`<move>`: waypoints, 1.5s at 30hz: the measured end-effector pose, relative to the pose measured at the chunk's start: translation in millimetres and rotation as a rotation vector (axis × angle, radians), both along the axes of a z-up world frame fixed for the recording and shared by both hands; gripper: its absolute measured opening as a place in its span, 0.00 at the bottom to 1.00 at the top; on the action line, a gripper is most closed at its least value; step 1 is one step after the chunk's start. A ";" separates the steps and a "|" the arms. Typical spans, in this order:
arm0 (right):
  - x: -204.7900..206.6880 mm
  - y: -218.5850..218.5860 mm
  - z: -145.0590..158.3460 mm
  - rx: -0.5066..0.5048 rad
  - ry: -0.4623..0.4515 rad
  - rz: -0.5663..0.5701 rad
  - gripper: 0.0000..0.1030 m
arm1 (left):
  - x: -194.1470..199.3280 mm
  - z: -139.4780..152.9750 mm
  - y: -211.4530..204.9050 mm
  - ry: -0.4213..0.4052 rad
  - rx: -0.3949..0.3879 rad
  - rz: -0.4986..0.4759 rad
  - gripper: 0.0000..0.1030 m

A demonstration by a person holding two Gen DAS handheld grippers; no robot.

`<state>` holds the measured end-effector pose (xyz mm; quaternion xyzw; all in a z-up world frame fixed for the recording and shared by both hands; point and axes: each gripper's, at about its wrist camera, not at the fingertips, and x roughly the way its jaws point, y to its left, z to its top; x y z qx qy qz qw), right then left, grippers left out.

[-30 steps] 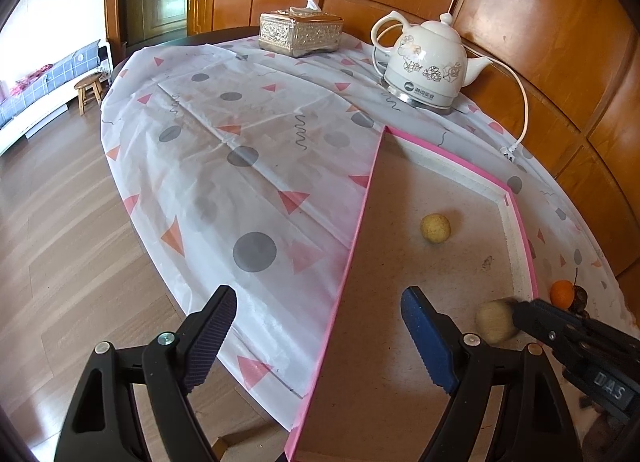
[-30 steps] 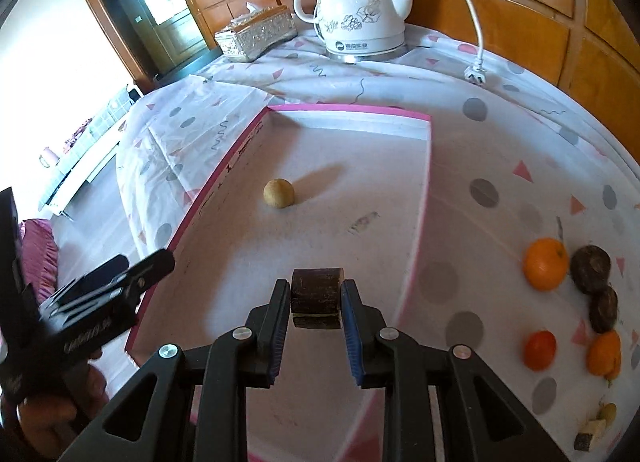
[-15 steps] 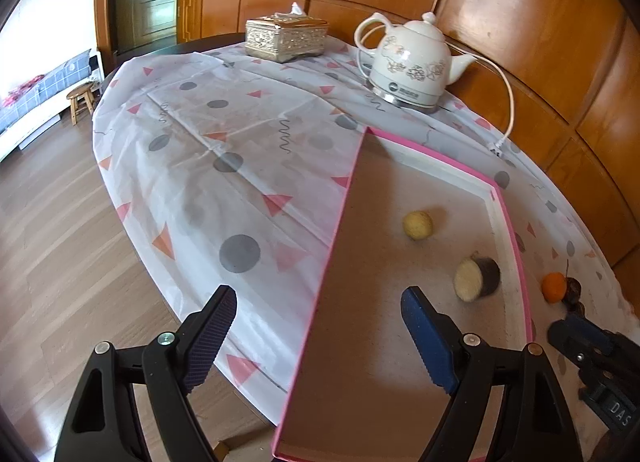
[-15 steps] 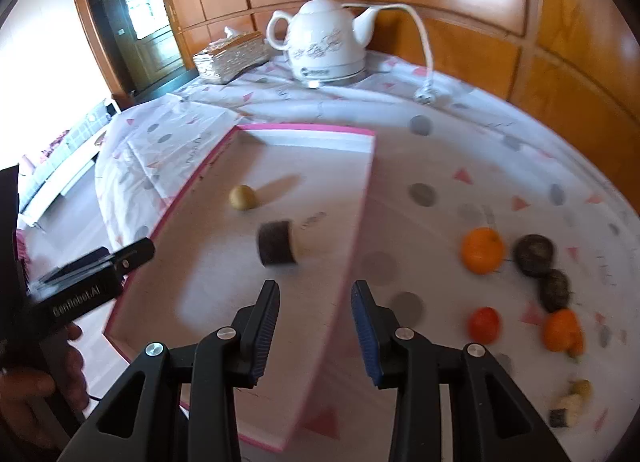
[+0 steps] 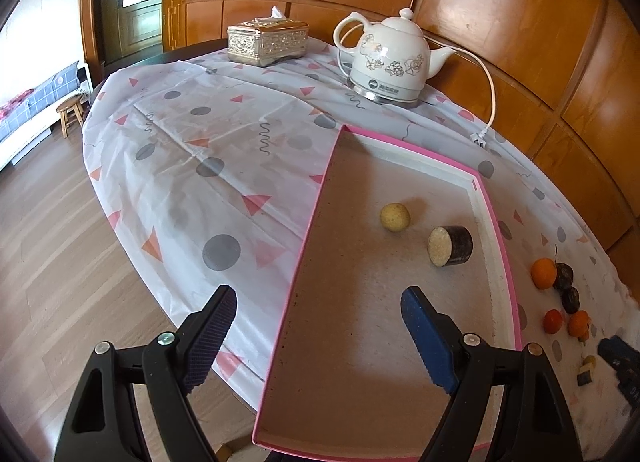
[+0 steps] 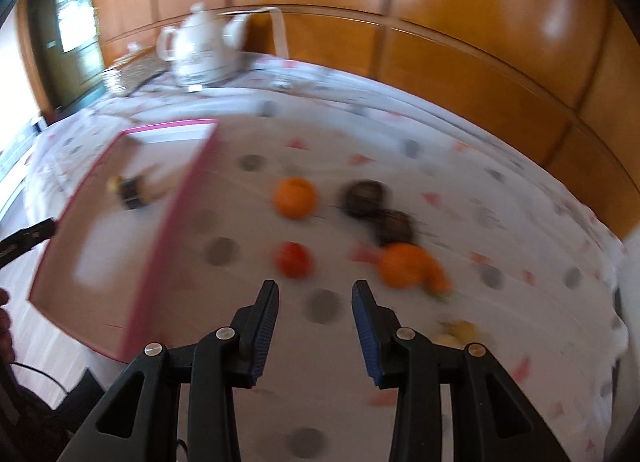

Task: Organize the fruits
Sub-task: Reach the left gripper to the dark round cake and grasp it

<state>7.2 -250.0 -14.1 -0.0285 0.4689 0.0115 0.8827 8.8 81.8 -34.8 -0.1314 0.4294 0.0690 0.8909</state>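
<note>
Pink-rimmed cardboard tray (image 5: pixel 496 221) on the counter holds a round tan fruit (image 5: pixel 395 216) and a dark-skinned cylindrical chunk (image 5: pixel 452 246) with pale cut face, just apart. Left tongs (image 5: pixel 316 338) wide open over the tray's near end, empty. Right tongs (image 6: pixel 315 312) parted, empty, above the plastic cloth (image 6: pixel 480 181) near blurred oranges (image 6: pixel 294 197).

Blurred oranges (image 6: pixel 294 197) beyond parted fingers (image 6: pixel 266 322)

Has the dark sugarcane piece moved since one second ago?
Yes. The dark sugarcane piece has left the right gripper and lies in the pink tray, beside the round yellow fruit.
</note>
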 end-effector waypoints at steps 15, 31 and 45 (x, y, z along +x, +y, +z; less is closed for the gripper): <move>-33.0 -150.8 10.5 -0.093 0.014 -0.378 0.37 | 2.1 10.5 -29.8 -0.023 0.045 -0.097 0.82; -75.6 -309.7 21.4 -0.090 -0.010 -0.893 0.44 | 19.8 32.1 -101.9 -0.048 0.068 -0.378 0.82; -72.4 -304.4 16.4 -0.095 -0.037 -0.873 0.45 | 57.2 48.8 -214.8 -0.071 0.092 -0.781 0.64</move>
